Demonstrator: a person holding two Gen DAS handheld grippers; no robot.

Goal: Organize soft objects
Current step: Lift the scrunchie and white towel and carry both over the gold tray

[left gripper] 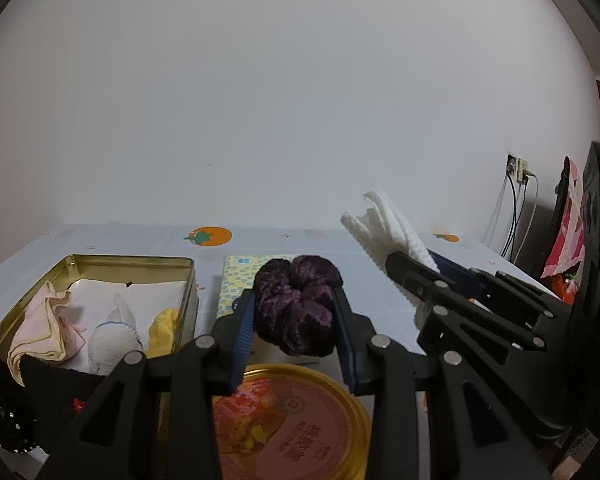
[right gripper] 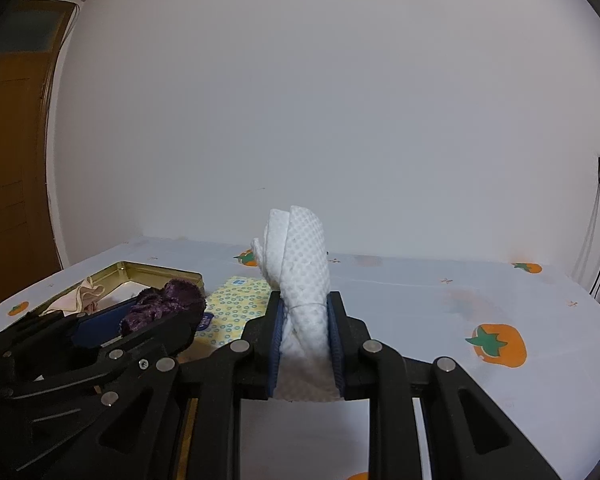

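Left gripper [left gripper: 296, 312] is clamping the purple scrunchie [left gripper: 298, 304], tin [left gripper: 188, 280] at its 9 o'clock. Right gripper [right gripper: 304, 320] is pinching the white cloth [right gripper: 300, 276] mid-fold. Both look light and compressible.

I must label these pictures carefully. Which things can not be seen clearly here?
- Round tin lid, left wrist view: print blurred, near edge hidden by the left tool.
- Gold tin, right wrist view: contents mostly hidden by the left tool and purple scrunchie.
- White cloth: lower end hidden between the right tool fingers.
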